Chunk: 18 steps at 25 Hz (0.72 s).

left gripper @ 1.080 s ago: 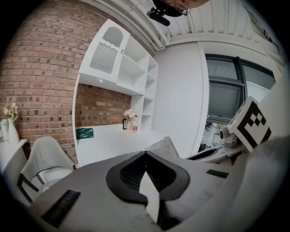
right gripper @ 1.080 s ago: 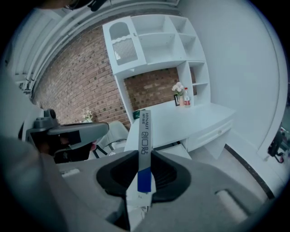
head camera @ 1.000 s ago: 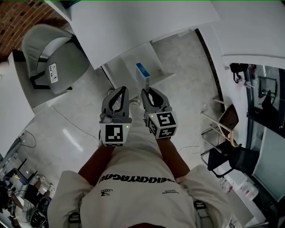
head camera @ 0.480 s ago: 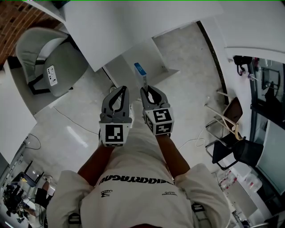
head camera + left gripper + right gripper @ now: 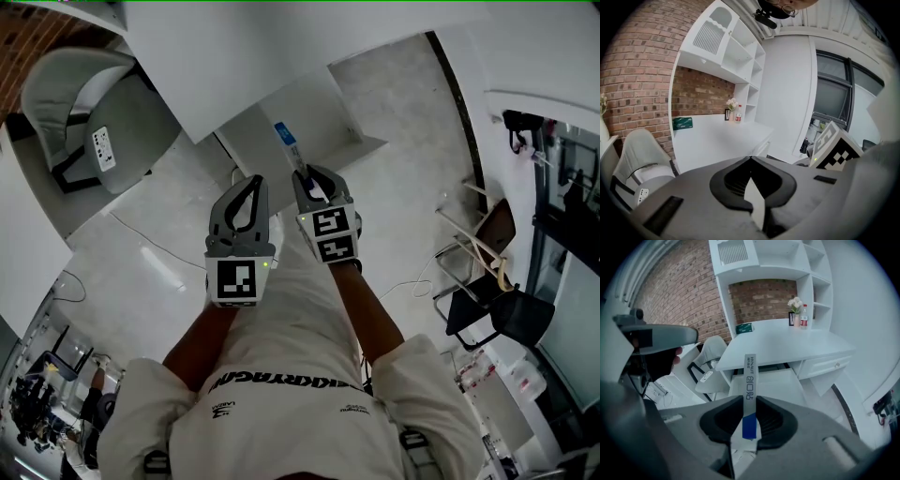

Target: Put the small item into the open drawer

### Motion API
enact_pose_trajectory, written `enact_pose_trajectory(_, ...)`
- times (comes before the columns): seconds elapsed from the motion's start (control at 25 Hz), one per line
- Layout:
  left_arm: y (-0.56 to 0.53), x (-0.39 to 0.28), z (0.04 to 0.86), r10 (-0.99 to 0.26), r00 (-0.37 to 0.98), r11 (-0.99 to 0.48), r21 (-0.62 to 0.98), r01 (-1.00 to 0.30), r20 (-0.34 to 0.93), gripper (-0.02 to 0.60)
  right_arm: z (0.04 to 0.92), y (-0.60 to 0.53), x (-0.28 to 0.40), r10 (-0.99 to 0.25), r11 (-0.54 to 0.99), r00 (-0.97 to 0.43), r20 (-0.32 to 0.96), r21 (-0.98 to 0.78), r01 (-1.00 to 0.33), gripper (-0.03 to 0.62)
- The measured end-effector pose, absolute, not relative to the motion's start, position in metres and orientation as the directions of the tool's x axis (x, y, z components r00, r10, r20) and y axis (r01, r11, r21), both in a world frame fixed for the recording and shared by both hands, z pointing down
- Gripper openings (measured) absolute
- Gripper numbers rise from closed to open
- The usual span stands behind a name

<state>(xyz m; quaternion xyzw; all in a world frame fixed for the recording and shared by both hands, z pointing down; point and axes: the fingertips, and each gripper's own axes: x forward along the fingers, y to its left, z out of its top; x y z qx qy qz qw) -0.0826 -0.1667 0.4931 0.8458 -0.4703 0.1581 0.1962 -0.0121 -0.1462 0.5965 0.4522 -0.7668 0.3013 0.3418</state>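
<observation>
My right gripper (image 5: 749,401) grips a slim white-and-blue box (image 5: 749,380) upright between its jaws. The open drawer (image 5: 778,385) lies beyond it, under the white desk (image 5: 787,345). To its left, my left gripper (image 5: 751,158) has its jaw tips together, empty.

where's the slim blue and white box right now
The box is clamped in the right tongs, centre of the right gripper view, the open drawer showing behind it.
</observation>
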Motion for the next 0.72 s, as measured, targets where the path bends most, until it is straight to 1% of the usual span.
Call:
enact_pose_trajectory(0.2,-0.173,-0.085,0.506,-0.735,0.488,-0.456,0.189,-0.87,0.472,-0.002,0.617,-0.153,-0.016,-0.439,0.495,-0.372,0.818,-0.125,-0.86,0.081)
enact_pose_trajectory(0.4,-0.178,-0.092,0.528,-0.718,0.471,-0.432,0.202,-0.879,0.512,-0.002,0.643,-0.156,-0.024,-0.354,0.583,-0.386,0.852,-0.121,-0.803,0.083)
enact_pose_trajectory(0.52,-0.181,-0.09,0.534,-0.72,0.464,-0.429,0.194,-0.882,0.517,-0.003,0.653,-0.158,-0.022,-0.327,0.645,-0.372,0.869,-0.083,-0.76,0.083)
enact_pose_trajectory(0.72,-0.185,-0.089,0.541,-0.729,0.447,-0.41,0.191,-0.892,0.519,-0.003,0.665,-0.163,-0.021,-0.294,0.759,-0.33,0.897,0.01,-0.651,0.083)
